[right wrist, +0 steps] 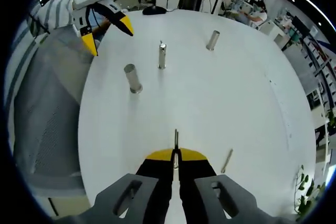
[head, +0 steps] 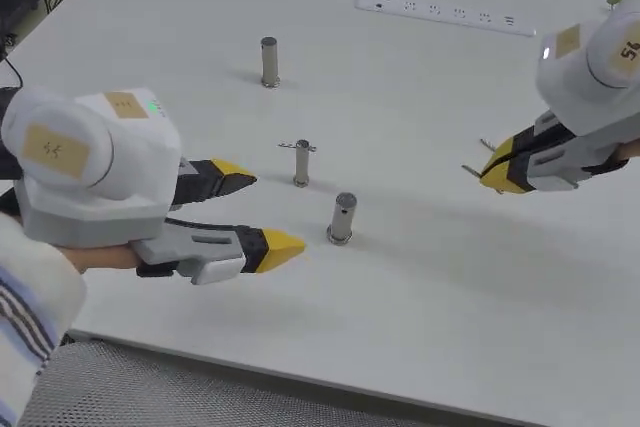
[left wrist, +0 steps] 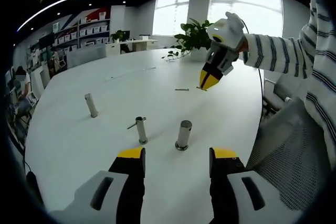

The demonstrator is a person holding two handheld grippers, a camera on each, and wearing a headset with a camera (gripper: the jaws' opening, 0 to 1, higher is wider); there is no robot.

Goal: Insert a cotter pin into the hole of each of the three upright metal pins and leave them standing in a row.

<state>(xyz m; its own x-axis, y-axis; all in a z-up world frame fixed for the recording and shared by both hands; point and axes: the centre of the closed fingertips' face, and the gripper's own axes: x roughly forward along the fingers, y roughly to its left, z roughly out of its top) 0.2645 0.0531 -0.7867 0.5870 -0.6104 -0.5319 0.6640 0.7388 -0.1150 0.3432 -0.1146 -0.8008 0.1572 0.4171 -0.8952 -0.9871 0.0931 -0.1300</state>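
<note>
Three upright metal pins stand in a slanted row on the white table: the far pin (head: 269, 62), the middle pin (head: 302, 162) with a cotter pin through its top, and the near pin (head: 342, 218). My left gripper (head: 258, 212) is open just left of the near pin, holding nothing. In its own view, the left gripper (left wrist: 177, 162) faces the near pin (left wrist: 183, 135) and the middle pin (left wrist: 140, 130). My right gripper (head: 482, 172) hovers at the right, shut on a cotter pin (right wrist: 176, 140). A loose cotter pin (right wrist: 227, 160) lies on the table beside it.
A white power strip (head: 445, 12) lies at the back of the table. The table's front edge (head: 300, 372) runs close below the left gripper, with a mesh chair seat under it. A plant (left wrist: 191, 35) stands at the table's far end.
</note>
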